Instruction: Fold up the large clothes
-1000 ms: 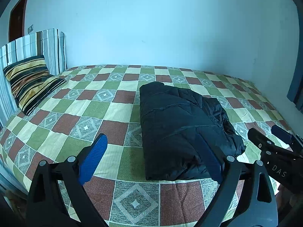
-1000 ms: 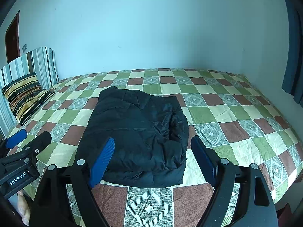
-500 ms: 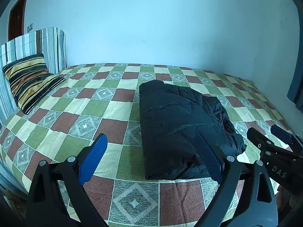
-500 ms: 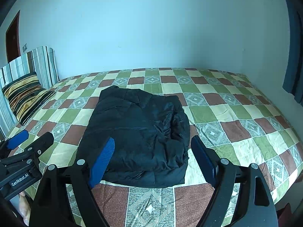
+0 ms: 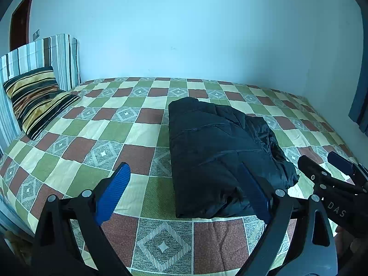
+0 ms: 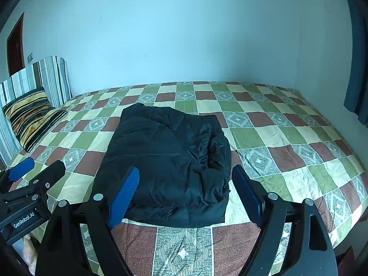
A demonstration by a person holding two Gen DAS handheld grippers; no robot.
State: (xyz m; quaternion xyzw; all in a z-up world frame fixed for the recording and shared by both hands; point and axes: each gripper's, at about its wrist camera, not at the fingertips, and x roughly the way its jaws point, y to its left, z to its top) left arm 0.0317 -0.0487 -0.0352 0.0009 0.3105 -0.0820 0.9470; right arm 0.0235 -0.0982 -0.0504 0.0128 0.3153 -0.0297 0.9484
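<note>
so the black puffer jacket (image 6: 170,168) sits folded on the checkered bed (image 6: 287,142), long axis running 12 to 6, dead ahead of the right gripper (image 6: 186,194) and around 1 o'clock off the left gripper (image 5: 184,194), both gaping wide and holding nothing, right one nearer

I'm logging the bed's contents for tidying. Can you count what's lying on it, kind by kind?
Folded black padded jacket: 1
Striped black-and-yellow pillow: 1
Upright grey-striped cushion at the head: 1
Total: 3
</note>
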